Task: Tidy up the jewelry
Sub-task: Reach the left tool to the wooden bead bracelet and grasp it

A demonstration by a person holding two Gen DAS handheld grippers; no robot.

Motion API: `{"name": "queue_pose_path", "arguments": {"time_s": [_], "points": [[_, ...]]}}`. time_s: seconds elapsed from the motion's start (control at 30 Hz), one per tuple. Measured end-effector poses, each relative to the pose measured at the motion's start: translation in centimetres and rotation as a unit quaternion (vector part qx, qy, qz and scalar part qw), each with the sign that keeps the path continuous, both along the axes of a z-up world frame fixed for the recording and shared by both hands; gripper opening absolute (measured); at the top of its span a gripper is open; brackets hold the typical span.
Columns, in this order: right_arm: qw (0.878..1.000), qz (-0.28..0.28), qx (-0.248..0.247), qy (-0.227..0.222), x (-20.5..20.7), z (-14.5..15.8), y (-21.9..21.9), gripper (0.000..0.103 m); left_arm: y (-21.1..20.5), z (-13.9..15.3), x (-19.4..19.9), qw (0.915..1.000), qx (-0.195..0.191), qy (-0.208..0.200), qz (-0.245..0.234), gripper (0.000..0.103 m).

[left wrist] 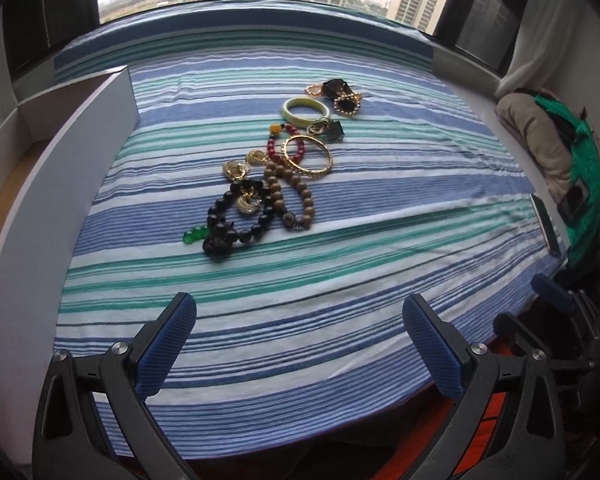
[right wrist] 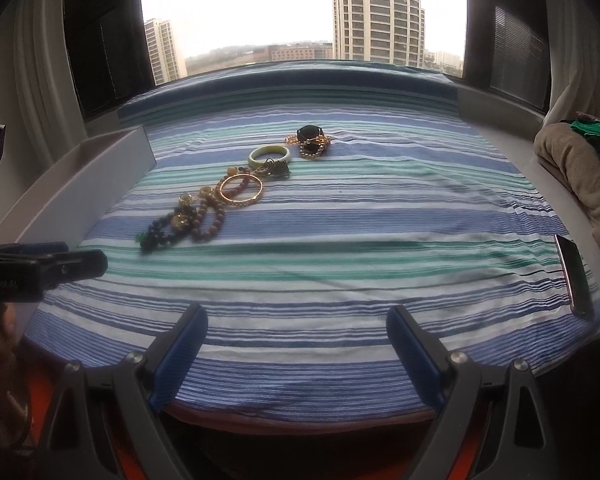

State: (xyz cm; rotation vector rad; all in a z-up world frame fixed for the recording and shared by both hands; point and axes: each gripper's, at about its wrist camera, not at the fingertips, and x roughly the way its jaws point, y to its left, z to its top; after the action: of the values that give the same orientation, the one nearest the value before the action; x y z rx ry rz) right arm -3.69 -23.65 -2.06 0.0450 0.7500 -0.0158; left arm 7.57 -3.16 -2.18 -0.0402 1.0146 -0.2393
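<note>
At the centre of the left wrist view, the jewelry is seen in a loose diagonal heap on the striped cloth [left wrist: 340, 264]. The black bead bracelet [left wrist: 236, 216] is crossed by the tan bead bracelet [left wrist: 296, 196], and gold earrings [left wrist: 236, 170] are laid on both. Above them, the gold bangle [left wrist: 308, 156] overlaps the red bead bracelet [left wrist: 290, 146], with the pale jade bangle [left wrist: 305, 108] behind. The white tray [left wrist: 80, 152], at the left of the frame, holds nothing that can be seen.

Both the left gripper [left wrist: 300, 344] and the right gripper [right wrist: 298, 350] are spread wide and hold nothing, low in their frames, well apart from the heap.

A risk is judged here: because the strands are interlaced, one lifted bracelet could drag its neighbours, and an earring could be dropped or flicked off the cloth. The smooth bangles may also slip between the pads.
</note>
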Motion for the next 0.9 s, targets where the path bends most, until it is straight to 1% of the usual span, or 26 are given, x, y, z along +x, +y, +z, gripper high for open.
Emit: {"name": "queue_pose_path", "arguments": {"time_s": [0.07, 0.1, 0.13, 0.17, 0.2, 0.23, 0.27, 0.3, 0.33, 0.37, 0.47, 0.5, 0.53, 0.6, 0.63, 0.67, 0.73, 0.8, 0.87, 0.9], "points": [[1.000, 0.000, 0.006, 0.002, 0.0, -0.3, -0.2, 0.093, -1.4, -1.0, 1.8, 0.9997, 0.012, 0.011, -0.019, 0.101], [1.000, 0.001, 0.009, 0.003, -0.1, -0.3, -0.3, 0.093, -2.0, -1.7, 2.9, 0.9994, 0.014, 0.020, -0.027, 0.098], [1.000, 0.002, 0.011, 0.003, -0.1, -0.4, -0.3, 0.093, -2.3, -2.4, 4.1, 0.9989, 0.013, 0.032, -0.031, 0.089], [1.000, 0.002, 0.013, 0.003, -0.2, -0.5, -0.4, 0.093, -2.6, -3.2, 5.3, 0.9984, 0.012, 0.046, -0.030, 0.083], [1.000, 0.002, 0.014, 0.002, -0.3, -0.5, -0.5, 0.093, -2.8, -4.1, 6.5, 0.9976, 0.008, 0.064, -0.026, 0.073], [1.000, 0.002, 0.015, 0.001, -0.4, -0.5, -0.6, 0.093, -2.7, -4.9, 7.7, 0.9965, -0.002, 0.080, -0.022, 0.068], [1.000, 0.000, 0.016, 0.000, -0.6, -0.5, -0.8, 0.093, -2.7, -5.7, 8.7, 0.9952, -0.013, 0.096, -0.017, 0.066], [1.000, -0.002, 0.017, -0.001, -0.7, -0.5, -1.0, 0.093, -2.5, -6.4, 9.7, 0.9937, -0.018, 0.110, -0.008, 0.061], [1.000, -0.006, 0.018, -0.001, -0.9, -0.5, -1.2, 0.093, -2.4, -7.0, 10.5, 0.9923, -0.021, 0.122, 0.001, 0.053], [1.000, -0.009, 0.020, -0.002, -1.0, -0.5, -1.5, 0.093, -2.3, -7.5, 11.2, 0.9911, -0.025, 0.131, 0.008, 0.049], [1.000, -0.018, 0.025, -0.002, -1.3, -0.7, -2.2, 0.093, -1.9, -7.6, 12.3, 0.9903, -0.031, 0.133, 0.025, 0.041], [0.999, -0.021, 0.026, -0.002, -1.3, -0.7, -2.5, 0.093, -1.8, -7.6, 12.6, 0.9892, -0.038, 0.139, 0.027, 0.031], [0.999, -0.023, 0.027, -0.002, -1.3, -0.8, -2.7, 0.093, -1.7, -7.8, 12.8, 0.9879, -0.045, 0.146, 0.028, 0.028], [0.999, -0.024, 0.030, 0.000, -1.3, -1.0, -2.9, 0.093, -1.8, -7.8, 12.9, 0.9876, -0.047, 0.147, 0.029, 0.024], [0.999, -0.024, 0.032, 0.001, -1.2, -1.1, -2.9, 0.093, -1.9, -7.7, 12.8, 0.9877, -0.047, 0.147, 0.024, 0.021], [0.999, -0.023, 0.033, 0.002, -1.2, -1.2, -2.9, 0.093, -2.0, -7.6, 12.7, 0.9876, -0.048, 0.149, 0.017, 0.020], [0.999, -0.021, 0.034, 0.002, -1.3, -1.2, -2.9, 0.093, -2.2, -7.3, 12.5, 0.9868, -0.054, 0.152, 0.004, 0.013], [0.999, -0.021, 0.035, 0.002, -1.4, -1.3, -3.0, 0.093, -1.9, -7.1, 12.6, 0.9870, -0.050, 0.152, 0.011, 0.014], [0.999, -0.023, 0.035, 0.003, -1.4, -1.5, -3.1, 0.093, -1.3, -7.0, 13.1, 0.9875, -0.042, 0.149, 0.030, 0.022], [0.999, -0.023, 0.036, 0.003, -1.4, -1.5, -3.1, 0.093, -1.0, -7.0, 13.2, 0.9870, -0.044, 0.150, 0.038, 0.032]]}}
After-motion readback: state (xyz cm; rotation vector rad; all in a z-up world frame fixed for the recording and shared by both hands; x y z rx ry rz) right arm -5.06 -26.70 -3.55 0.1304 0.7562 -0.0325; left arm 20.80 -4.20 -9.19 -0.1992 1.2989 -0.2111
